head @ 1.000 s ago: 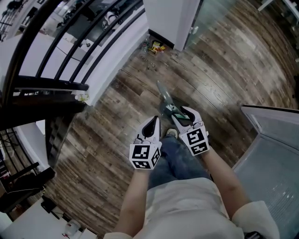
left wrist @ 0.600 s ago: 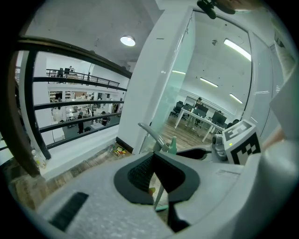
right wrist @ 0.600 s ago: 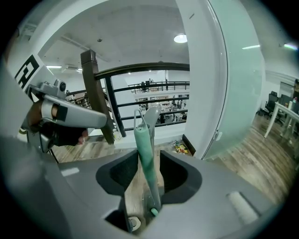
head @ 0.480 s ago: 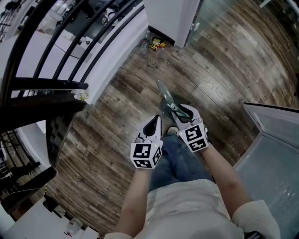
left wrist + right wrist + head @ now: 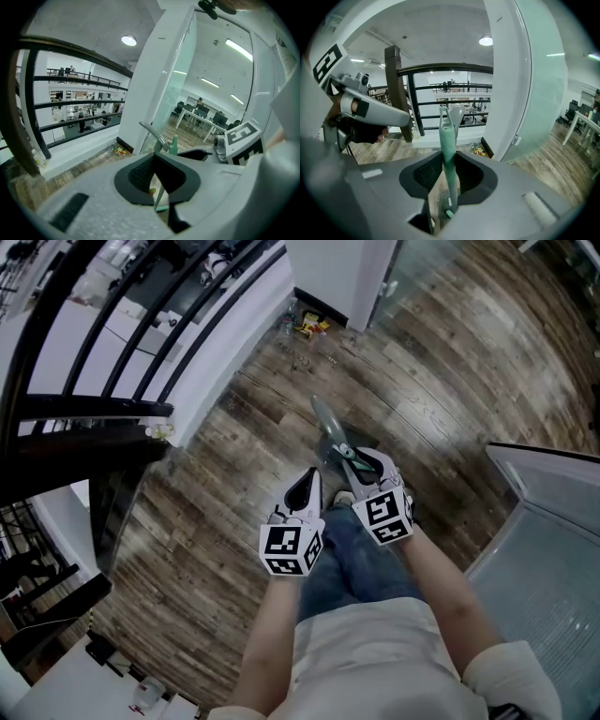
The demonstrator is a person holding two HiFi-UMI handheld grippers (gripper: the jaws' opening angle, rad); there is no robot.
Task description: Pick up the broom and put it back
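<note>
Over the dark plank floor (image 5: 244,456) beside a black railing (image 5: 103,409), the broom (image 5: 447,137) stands nearly upright. Its green handle runs lengthwise between the fingers (image 5: 425,174) of the right gripper (image 5: 448,170), which have just been closing and now clamp it from both sides. The left gripper (image 5: 154,170), its fingers drawn together on nothing, hovers just beside on the left, clear of the handle, and both hands sit about where they were a second ago.
</note>
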